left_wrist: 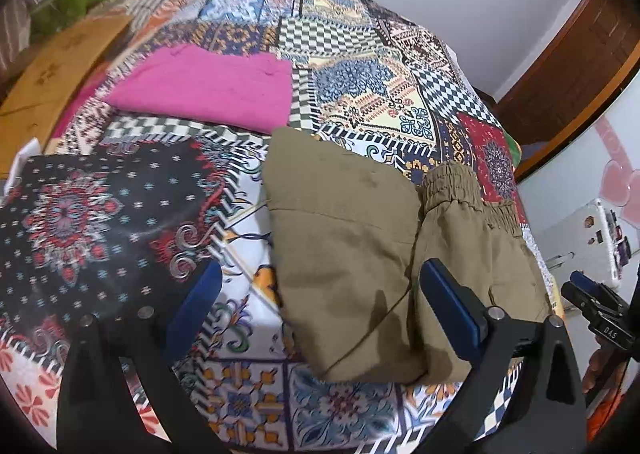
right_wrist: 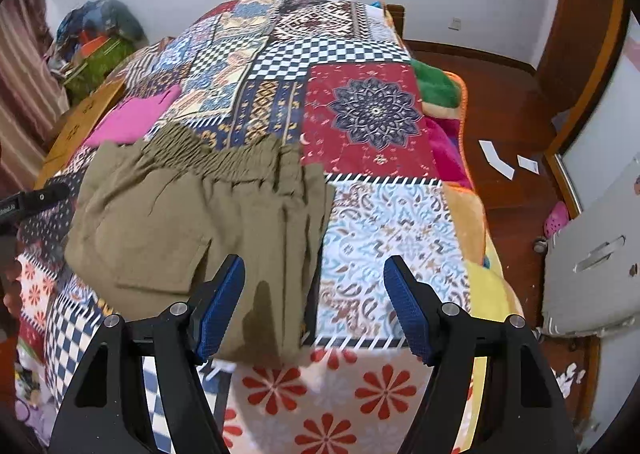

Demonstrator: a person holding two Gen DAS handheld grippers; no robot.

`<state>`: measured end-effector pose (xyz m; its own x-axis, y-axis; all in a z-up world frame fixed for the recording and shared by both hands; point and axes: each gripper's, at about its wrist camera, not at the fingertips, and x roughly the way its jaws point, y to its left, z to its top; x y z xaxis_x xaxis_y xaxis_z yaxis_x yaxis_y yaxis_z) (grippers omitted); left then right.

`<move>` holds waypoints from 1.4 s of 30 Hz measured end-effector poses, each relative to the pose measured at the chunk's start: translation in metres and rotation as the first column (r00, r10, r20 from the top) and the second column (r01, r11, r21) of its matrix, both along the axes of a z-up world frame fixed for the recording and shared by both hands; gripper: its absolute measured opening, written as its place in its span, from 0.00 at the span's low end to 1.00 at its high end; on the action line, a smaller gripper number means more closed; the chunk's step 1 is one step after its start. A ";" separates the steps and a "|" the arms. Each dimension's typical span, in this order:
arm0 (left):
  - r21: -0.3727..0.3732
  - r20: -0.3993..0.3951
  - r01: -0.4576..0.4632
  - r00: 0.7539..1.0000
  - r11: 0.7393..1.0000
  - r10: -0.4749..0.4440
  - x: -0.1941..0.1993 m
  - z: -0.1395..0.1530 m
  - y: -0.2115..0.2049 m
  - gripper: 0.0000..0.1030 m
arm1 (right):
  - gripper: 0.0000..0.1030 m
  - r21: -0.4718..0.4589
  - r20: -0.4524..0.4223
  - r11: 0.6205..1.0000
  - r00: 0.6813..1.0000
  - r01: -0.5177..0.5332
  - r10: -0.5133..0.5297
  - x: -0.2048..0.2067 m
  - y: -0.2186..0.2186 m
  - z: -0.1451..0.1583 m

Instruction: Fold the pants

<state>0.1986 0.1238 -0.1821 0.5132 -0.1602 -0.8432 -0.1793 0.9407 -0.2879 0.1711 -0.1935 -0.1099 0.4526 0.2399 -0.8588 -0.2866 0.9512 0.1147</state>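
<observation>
Lying folded on the patchwork bedspread (right_wrist: 372, 122), the olive pants (left_wrist: 360, 254) sit in a compact bundle, elastic waistband bunched along the far edge and one flap doubled over the left side. The left gripper (left_wrist: 320, 306) hovers over them with its blue fingers (left_wrist: 450, 304) spread as wide as they look able to go, nothing between the pads; the right-hand finger sits above the cloth, the other over bare quilt. That reads as a release: the fold is laid, and the fabric is left to rest under its own weight.

Over on the other side, the right gripper (right_wrist: 316, 304) hangs with fingers apart too, one above the pants' near right edge, the other over the pale paisley patch, gripping nothing. Both tools are angled down at the bundle, probably checking the shape or lining up one more tuck.

The bed makes a soft, busy surface, so creases may be hard to spot. A folded pink garment (left_wrist: 204, 88) lies just beyond the pants, well apart from both tools. Around it: a wooden floor (right_wrist: 508, 134) with scraps of white paper, a plain wall, a wooden door frame, and a heap of bags in the far left corner.
</observation>
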 end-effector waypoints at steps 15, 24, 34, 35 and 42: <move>0.005 -0.096 0.078 0.992 0.997 -0.077 0.047 -0.030 -0.023 0.99 | 0.68 0.019 -0.094 1.000 0.996 -0.010 0.012 0.021 0.011 -0.033; -0.121 -0.142 0.037 0.988 0.992 -0.055 0.049 -0.061 -0.003 0.99 | 0.77 0.120 -0.163 0.993 0.986 0.004 0.016 0.038 0.008 -0.054; -0.103 -0.111 0.089 0.989 0.991 -0.100 0.045 -0.051 -0.009 0.90 | 0.77 0.150 -0.191 0.989 0.980 -0.021 0.049 0.051 0.021 -0.068; -0.103 -0.107 0.090 0.989 0.991 -0.101 0.042 -0.050 -0.008 0.86 | 0.77 0.155 -0.194 0.988 0.980 -0.021 0.051 0.052 0.022 -0.068; -0.094 -0.076 0.100 0.991 0.991 -0.107 0.024 -0.034 -0.005 0.78 | 0.59 0.189 -0.197 0.980 0.976 -0.058 0.096 0.056 0.030 -0.066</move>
<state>0.2226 0.1186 -0.2156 0.4204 -0.2860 -0.8611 -0.1086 0.9263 -0.3608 0.2275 -0.1635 -0.1757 0.2465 0.4274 -0.8698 -0.3110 0.8849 0.3467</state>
